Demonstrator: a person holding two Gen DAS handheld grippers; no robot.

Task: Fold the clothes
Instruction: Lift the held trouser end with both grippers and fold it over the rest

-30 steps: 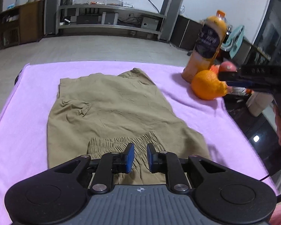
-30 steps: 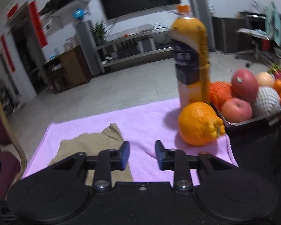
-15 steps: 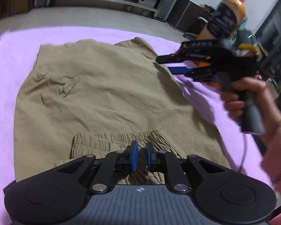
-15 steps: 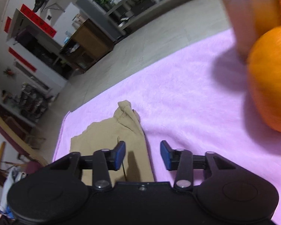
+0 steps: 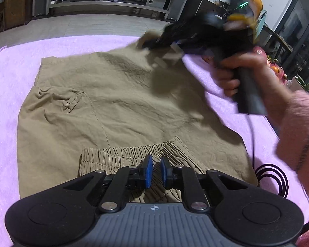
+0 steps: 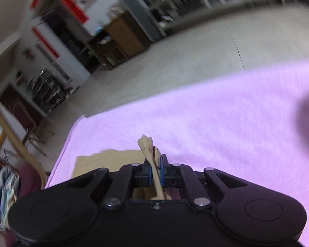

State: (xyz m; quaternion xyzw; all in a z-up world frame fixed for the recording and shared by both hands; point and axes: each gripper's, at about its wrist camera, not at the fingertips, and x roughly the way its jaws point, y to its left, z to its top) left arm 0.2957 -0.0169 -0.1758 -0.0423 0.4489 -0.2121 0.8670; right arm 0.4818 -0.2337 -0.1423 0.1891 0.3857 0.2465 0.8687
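We see the khaki shorts [image 5: 117, 107] spread flat across the middle of the left wrist view, on a lilac towel [image 5: 8, 78] that covers the table, with the elastic waistband [image 5: 121, 154] already doubled back toward the bottom of the frame. Our left gripper [image 5: 154, 170] sits low in the centre of that view, its jaws drawn narrow around the gathered waistband; cloth lies between the blue pads, and we judge it is pinched there, most likely to anchor the near end while the far end is worked.

At the upper right of the same view our right hand [image 5: 237, 72] holds the right gripper [image 6: 155, 170] at the far corner of the shorts. The gripper is blurred there. The right wrist view is clearer: low in its centre the jaws are closing on a twisted khaki corner [image 6: 146, 144], which stands up between the pads and pokes out above them. We take it that this hem corner is gripped so it can be carried back toward the waistband for the next fold.

An orange drink bottle [image 5: 255, 0] stands at the upper right, behind the right hand, well clear of the cloth.
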